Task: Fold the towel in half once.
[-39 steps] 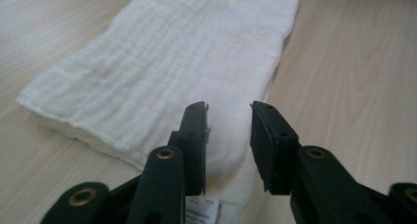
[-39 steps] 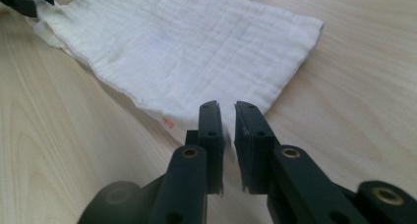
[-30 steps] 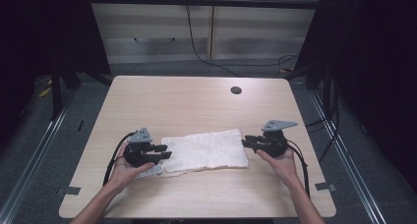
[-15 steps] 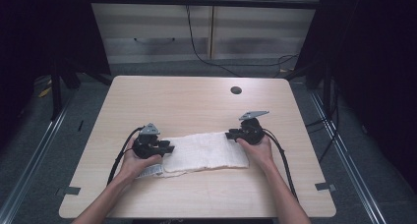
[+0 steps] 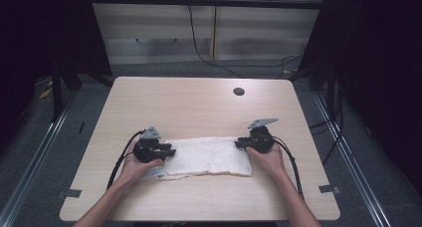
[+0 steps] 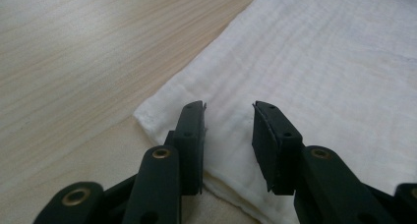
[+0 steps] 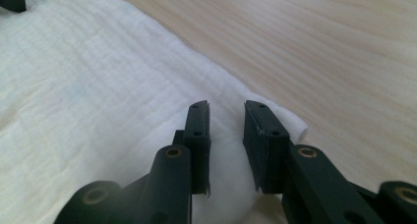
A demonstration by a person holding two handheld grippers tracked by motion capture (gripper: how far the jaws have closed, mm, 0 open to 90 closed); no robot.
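Pale wood-grain surface (image 5: 199, 107), rounded corners. Left tool (image 6: 228, 128): black jaws spread over cloth's corner. Right tool (image 7: 226, 123): jaws spread above opposite rolled edge. Cloth (image 5: 209, 155): white, crinkled weave, folded oblong, near front edge.

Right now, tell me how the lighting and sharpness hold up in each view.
High view: the table is evenly lit, the surroundings fall into darkness, and the white cloth is nearly washed out. Left gripper view: the left gripper is fairly sharp and the cloth's weave is readable, while the far wood softens. Right gripper view: the right gripper is fairly sharp, the far cloth blurs.
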